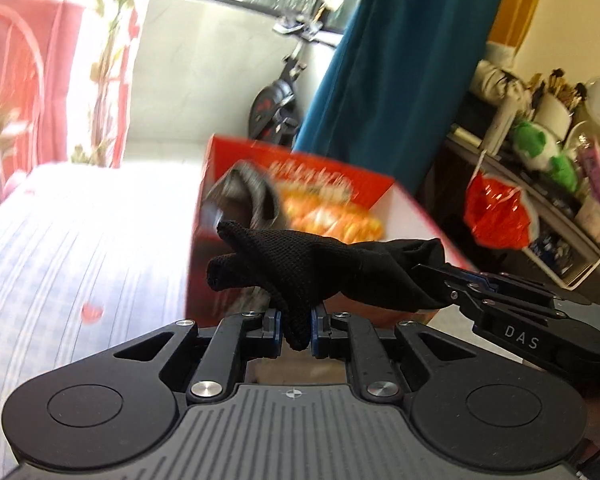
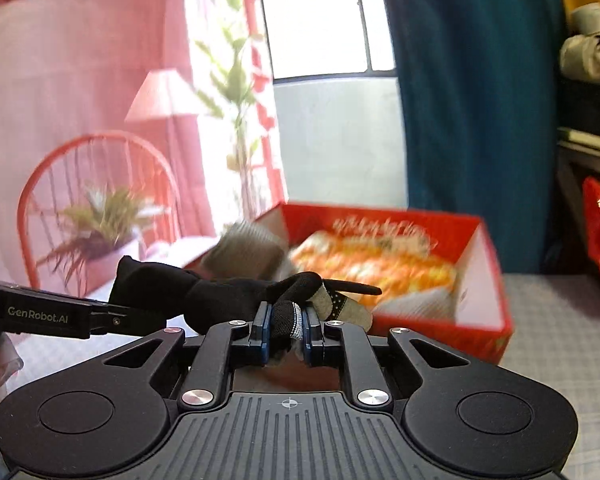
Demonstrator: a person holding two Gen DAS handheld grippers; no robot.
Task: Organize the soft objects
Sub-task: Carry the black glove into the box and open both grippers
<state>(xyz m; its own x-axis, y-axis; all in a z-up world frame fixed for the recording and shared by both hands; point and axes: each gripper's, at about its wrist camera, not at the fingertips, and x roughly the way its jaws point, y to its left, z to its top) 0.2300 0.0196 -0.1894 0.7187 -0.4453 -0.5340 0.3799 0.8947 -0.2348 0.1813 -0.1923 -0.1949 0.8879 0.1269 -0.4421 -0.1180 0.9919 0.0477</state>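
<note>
between both clamped tools (image 1: 296, 330) (image 2: 286, 334) stretches a black sock (image 1: 324, 272), before the red box (image 2: 488, 280).

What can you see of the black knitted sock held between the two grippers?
The black knitted sock is soft, ribbed fabric, bunched and stretched roughly level in the air in front of an open red cardboard box. The left gripper pinches one end, the right gripper the other, where grey patches and a white-dotted band show. Nothing else touches it.
</note>
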